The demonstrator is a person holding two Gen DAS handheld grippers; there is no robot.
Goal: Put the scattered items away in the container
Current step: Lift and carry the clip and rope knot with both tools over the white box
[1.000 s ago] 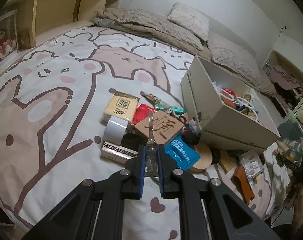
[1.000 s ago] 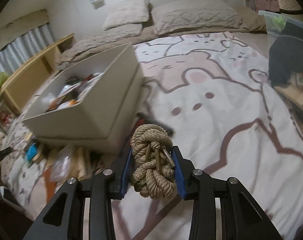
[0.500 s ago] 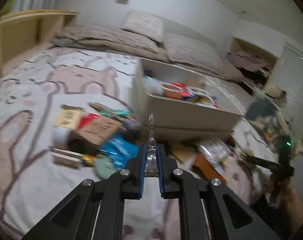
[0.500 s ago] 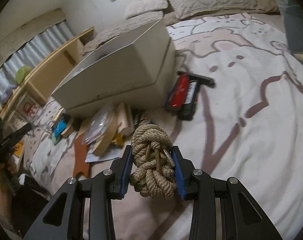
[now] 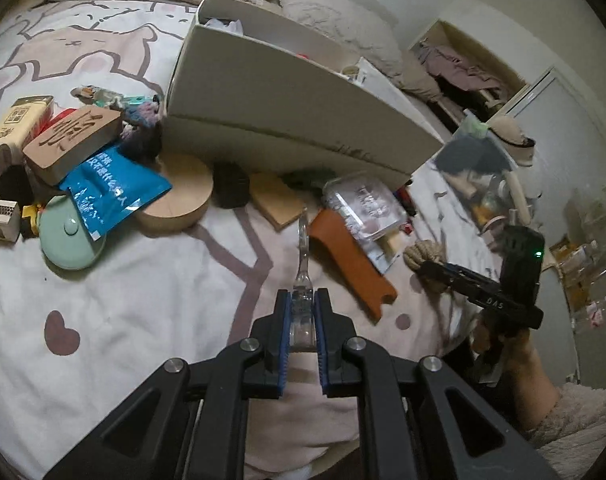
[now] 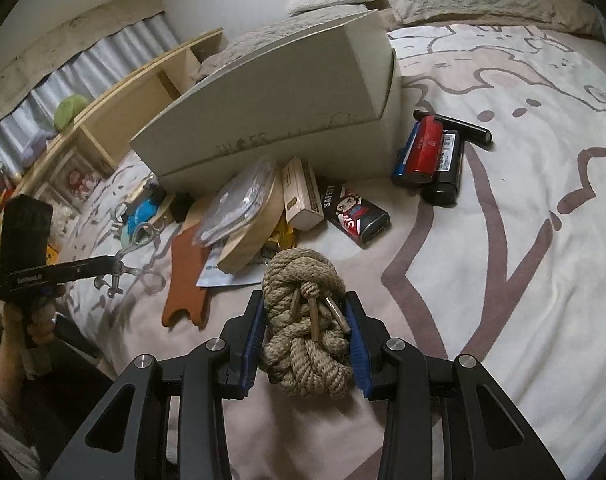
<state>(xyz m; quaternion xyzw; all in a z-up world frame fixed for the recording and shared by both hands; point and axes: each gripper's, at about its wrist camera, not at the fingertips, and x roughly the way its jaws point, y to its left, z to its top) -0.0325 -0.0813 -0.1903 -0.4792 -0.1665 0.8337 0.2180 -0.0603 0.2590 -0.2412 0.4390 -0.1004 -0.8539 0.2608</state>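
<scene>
Rope bundle point(image 6: 303, 320): right gripper point(image 6: 305, 316) is clamping it; left gripper point(image 5: 303, 312) is pinching clear plastic piece point(image 5: 303, 264); white box point(image 5: 287, 92) is sitting beyond.

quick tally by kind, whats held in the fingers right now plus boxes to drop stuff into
rope bundle: 1
clear plastic piece: 1
white box: 1
total: 3
</scene>
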